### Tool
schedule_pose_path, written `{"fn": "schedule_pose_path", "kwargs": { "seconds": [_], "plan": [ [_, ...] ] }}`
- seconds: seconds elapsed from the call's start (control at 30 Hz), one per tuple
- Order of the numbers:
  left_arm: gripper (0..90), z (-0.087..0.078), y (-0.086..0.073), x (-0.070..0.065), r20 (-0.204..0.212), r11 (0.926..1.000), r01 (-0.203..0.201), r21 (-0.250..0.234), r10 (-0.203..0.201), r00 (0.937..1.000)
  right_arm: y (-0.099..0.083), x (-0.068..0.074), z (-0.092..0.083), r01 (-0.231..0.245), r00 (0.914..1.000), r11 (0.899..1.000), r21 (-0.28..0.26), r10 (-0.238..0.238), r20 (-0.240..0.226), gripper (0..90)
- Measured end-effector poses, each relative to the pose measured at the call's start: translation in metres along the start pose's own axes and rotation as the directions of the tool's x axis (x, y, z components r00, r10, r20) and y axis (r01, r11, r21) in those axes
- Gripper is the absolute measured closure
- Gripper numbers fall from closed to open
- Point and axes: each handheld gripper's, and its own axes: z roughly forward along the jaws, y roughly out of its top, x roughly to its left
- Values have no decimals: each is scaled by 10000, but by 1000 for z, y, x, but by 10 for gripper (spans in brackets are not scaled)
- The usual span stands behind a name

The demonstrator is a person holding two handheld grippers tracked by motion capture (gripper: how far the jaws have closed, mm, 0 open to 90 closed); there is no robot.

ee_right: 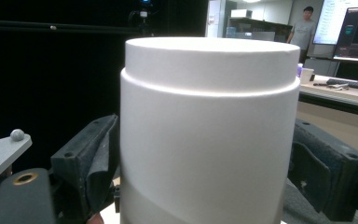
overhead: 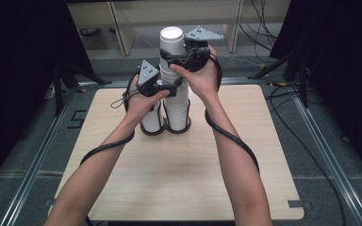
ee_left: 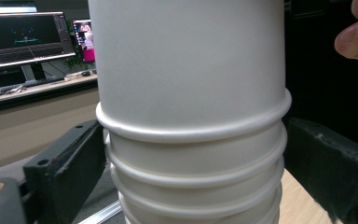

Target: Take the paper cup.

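Here, left gripper [overhead: 169, 87] and right gripper [overhead: 172, 59] bracket the paper cup stack [overhead: 174, 80], jaws apart w/ pads not visibly pressing; cups likely light, crushable — grip sidewalls gently.

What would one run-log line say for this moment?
left tool: around cup stack | right tool: around top cup | stack: upright on table

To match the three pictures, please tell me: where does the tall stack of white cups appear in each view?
High view: the tall stack of white cups stands upside down at the table's far middle, between both grippers.
Left gripper view: centre, its stacked rims level with the jaws.
Right gripper view: centre, its top cup between the jaws.
Shared landmark: the cup stack itself.
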Motion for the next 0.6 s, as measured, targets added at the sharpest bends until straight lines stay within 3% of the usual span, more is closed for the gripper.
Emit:
{"fn": "schedule_pose_path", "kwargs": {
  "seconds": [0.6],
  "plan": [
    [58,1,1,2,99,10000,27,84,-28,9999,9,-2,-4,-75,9999,9998,-206,72,-134,213]
  ]
}}
